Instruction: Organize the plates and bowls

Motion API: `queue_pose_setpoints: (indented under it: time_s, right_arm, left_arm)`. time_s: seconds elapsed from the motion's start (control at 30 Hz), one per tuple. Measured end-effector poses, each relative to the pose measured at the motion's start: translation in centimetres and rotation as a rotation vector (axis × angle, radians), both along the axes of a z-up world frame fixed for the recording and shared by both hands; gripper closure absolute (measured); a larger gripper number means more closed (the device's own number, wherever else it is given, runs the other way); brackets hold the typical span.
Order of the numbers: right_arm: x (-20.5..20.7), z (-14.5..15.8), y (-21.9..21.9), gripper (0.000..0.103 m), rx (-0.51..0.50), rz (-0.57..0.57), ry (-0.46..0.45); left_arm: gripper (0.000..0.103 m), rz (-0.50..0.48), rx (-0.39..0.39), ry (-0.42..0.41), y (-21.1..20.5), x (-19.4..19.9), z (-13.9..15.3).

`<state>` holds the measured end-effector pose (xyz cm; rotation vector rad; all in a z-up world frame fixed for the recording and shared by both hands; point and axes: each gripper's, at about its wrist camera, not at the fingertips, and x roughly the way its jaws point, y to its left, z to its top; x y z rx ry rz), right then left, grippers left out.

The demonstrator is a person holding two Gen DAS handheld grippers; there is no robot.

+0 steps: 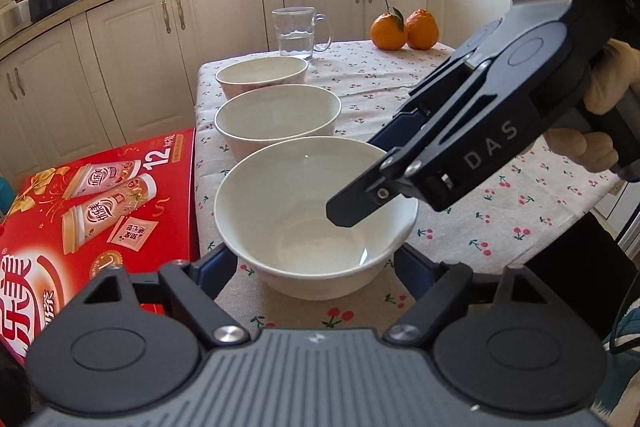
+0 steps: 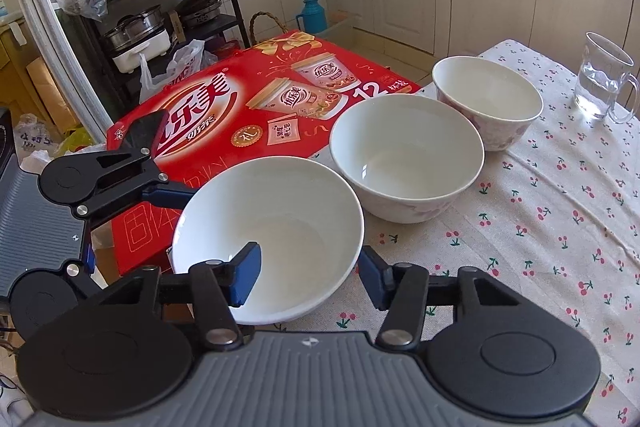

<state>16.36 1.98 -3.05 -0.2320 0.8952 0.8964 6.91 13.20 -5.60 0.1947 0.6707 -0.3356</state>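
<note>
Three white bowls stand in a row along the left edge of the table with the cherry-print cloth (image 1: 484, 223). My left gripper (image 1: 314, 267) straddles the nearest bowl (image 1: 288, 227) low down, and its blue pads (image 1: 218, 267) lie against the outer wall on both sides. In the right wrist view one left finger (image 2: 168, 195) reaches that bowl's (image 2: 280, 219) edge. My right gripper (image 2: 308, 279) is shut across the bowl's wall, one pad (image 2: 246, 279) inside and the other outside. It comes in from the right (image 1: 362, 183). The middle bowl (image 1: 276, 115) (image 2: 404, 155) and the far, pink-patterned bowl (image 1: 260, 73) (image 2: 484, 95) are untouched.
A red gift box (image 1: 120, 207) (image 2: 260, 107) lies close against the table's left edge, beside the bowls. A glass mug of water (image 1: 296, 31) (image 2: 600, 83) and two oranges (image 1: 404, 31) stand at the far end. A hand (image 1: 608, 87) holds the right gripper. Kitchen cabinets are behind.
</note>
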Motion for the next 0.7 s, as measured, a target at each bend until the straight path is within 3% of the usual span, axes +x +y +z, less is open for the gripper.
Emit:
queue_pose_setpoints:
  time_s: [0.37, 0.7]
  right_arm:
    - [-0.4, 0.4, -0.3, 0.046, 0.006, 0.000, -0.002]
    - [-1.3, 1.3, -3.8, 0.045, 0.002, -0.062, -0.038]
  left_arm:
    - [0.018, -0.020, 0.014, 0.009, -0.7, 0.1, 0.6]
    - [0.018, -0.120, 0.010, -0.009, -3.8, 0.9, 1.3]
